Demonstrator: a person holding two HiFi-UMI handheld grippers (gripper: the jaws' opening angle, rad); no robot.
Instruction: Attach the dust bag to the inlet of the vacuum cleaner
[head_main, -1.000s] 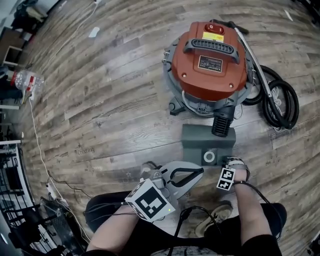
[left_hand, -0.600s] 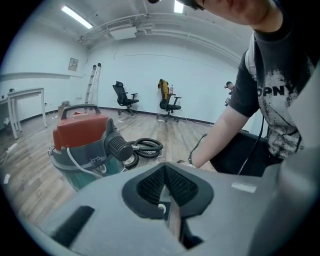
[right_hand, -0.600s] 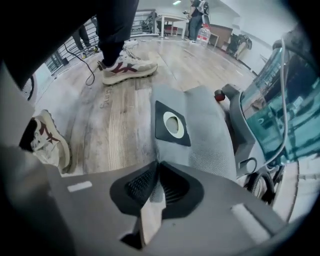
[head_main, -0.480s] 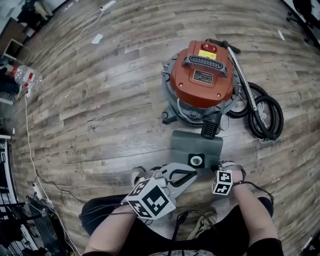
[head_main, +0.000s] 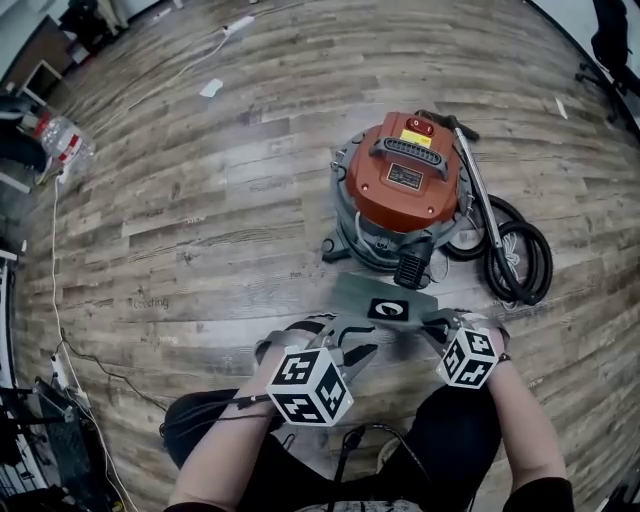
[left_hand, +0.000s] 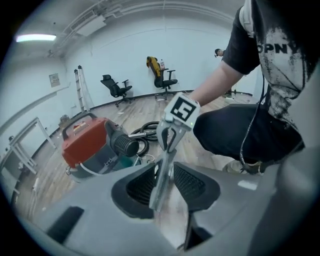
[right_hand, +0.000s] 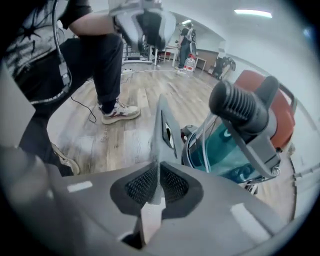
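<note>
Clamping dust bag (head_main: 355, 297): right gripper (right_hand: 156, 182), just closed | vacuum cleaner (head_main: 440, 200) label (head_main: 404, 177) illegible

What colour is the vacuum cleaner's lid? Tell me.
The lid is orange-red; head view shows it best.

Our left gripper (head_main: 362, 350) points forward and down. Its jaws have just been opening, and the edge of the dust bag (head_main: 385, 305) stands loose between them. Our right gripper (head_main: 433, 325) tilts steeply down, its jaws just closed and clamped on that bag's near edge. Our forearms (head_main: 225, 455) reach forward side by side.
</note>
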